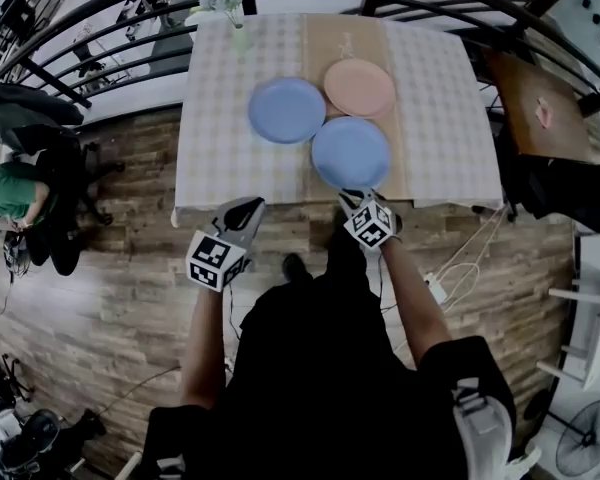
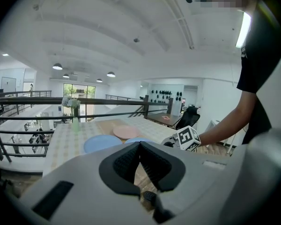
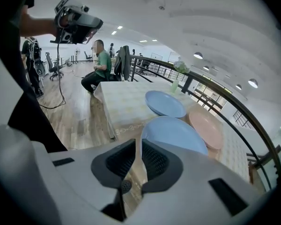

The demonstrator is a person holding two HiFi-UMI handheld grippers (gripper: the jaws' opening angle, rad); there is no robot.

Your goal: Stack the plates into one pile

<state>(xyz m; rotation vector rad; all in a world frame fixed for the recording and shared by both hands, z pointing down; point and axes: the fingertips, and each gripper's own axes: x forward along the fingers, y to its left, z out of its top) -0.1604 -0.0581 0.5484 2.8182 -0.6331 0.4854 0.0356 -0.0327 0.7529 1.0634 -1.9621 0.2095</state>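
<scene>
Three plates lie apart on the checked tablecloth (image 1: 220, 138): a blue plate (image 1: 287, 110) at the left, a pink plate (image 1: 359, 87) behind, and a second blue plate (image 1: 351, 152) nearest me. My right gripper (image 1: 358, 196) is shut and empty, its tips just short of the near blue plate's (image 3: 175, 134) front rim. Off the table's front edge, over the floor, my left gripper (image 1: 248, 204) is shut on nothing. The left gripper view shows the far blue plate (image 2: 102, 143) and pink plate (image 2: 126, 131) beyond the jaws.
A vase of flowers (image 1: 230, 8) stands at the table's far left corner, by a black railing (image 1: 110, 28). A seated person in green (image 1: 10, 193) is at the left. A wooden table (image 1: 540, 108) stands right. Cables (image 1: 460, 268) lie on the floor.
</scene>
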